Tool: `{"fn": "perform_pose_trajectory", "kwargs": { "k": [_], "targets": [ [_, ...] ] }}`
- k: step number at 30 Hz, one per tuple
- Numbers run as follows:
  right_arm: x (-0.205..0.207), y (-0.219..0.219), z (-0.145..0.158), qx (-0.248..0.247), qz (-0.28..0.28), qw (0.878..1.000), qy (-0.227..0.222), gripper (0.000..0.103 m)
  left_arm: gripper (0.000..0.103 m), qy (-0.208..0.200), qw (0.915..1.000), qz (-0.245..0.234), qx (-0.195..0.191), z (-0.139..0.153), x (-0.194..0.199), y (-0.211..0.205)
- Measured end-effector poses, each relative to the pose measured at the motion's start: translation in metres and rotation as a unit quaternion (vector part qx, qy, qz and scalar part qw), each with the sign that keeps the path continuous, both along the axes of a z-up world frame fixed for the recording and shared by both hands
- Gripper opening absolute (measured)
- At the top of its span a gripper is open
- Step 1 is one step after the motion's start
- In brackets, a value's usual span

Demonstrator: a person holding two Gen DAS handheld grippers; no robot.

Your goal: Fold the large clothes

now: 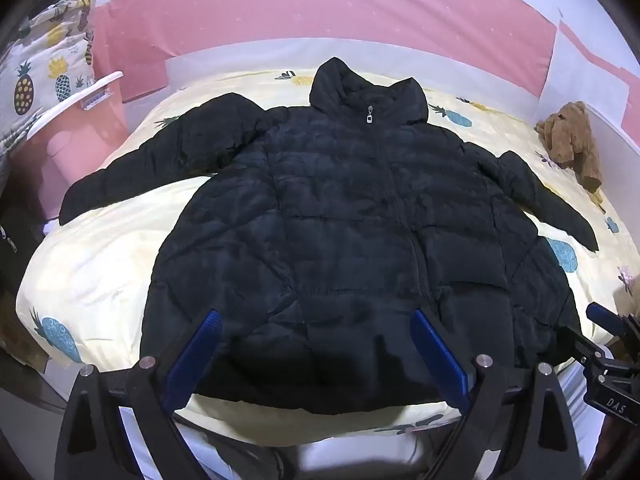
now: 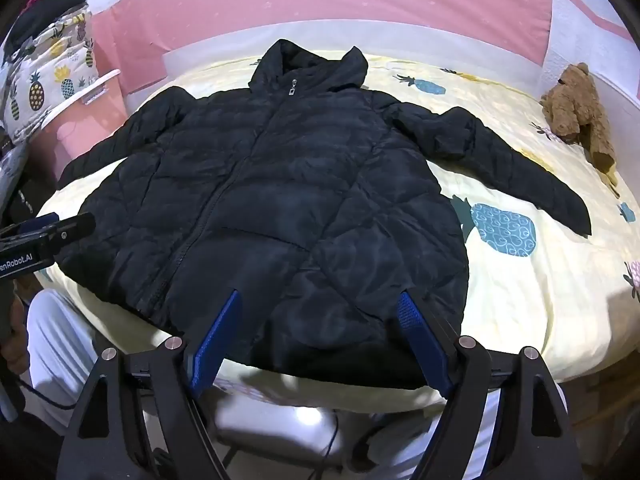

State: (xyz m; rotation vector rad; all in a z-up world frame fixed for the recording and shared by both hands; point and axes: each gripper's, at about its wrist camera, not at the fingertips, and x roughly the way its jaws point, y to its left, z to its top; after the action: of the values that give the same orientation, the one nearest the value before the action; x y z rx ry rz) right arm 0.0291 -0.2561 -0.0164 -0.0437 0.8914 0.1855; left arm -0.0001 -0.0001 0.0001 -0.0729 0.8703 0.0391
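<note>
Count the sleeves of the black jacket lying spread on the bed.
2: left sleeve stretches toward the bed's left edge; right sleeve reaches toward the teddy bear.

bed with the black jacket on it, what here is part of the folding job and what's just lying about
Part of the job:
- black puffer jacket, spread flat, zipped
- left gripper, open
- right gripper, open

Just lying about:
- brown teddy bear
- pineapple-print bedding pile

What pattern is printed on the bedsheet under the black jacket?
Pineapples, blue and yellow, on the pale yellow bedsheet; clearest in the right wrist view.
</note>
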Motion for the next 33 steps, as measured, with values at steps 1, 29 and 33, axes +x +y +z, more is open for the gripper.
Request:
{"fn": "perform_pose_trajectory", "kwargs": {
  "k": [1,29,33],
  "targets": [
    [0.0,0.0001,0.0001,0.0,0.0,1.0,0.0,0.08,0.096,0.0,1.0,0.001,0.002,0.0001,0.0,-0.0002],
    [-0.0003,0.0014,0.0029,0.001,0.0,1.0,-0.003,0.08,0.096,0.0,1.0,-0.003,0.008,0.0032,-0.007,-0.004],
    [-0.0021,0.0003,0.0032,0.0,-0.001,1.0,-0.005,0.08,0.096,0.0,1.0,-0.004,0.009,0.0037,-0.0079,-0.0033]
  ]
}}
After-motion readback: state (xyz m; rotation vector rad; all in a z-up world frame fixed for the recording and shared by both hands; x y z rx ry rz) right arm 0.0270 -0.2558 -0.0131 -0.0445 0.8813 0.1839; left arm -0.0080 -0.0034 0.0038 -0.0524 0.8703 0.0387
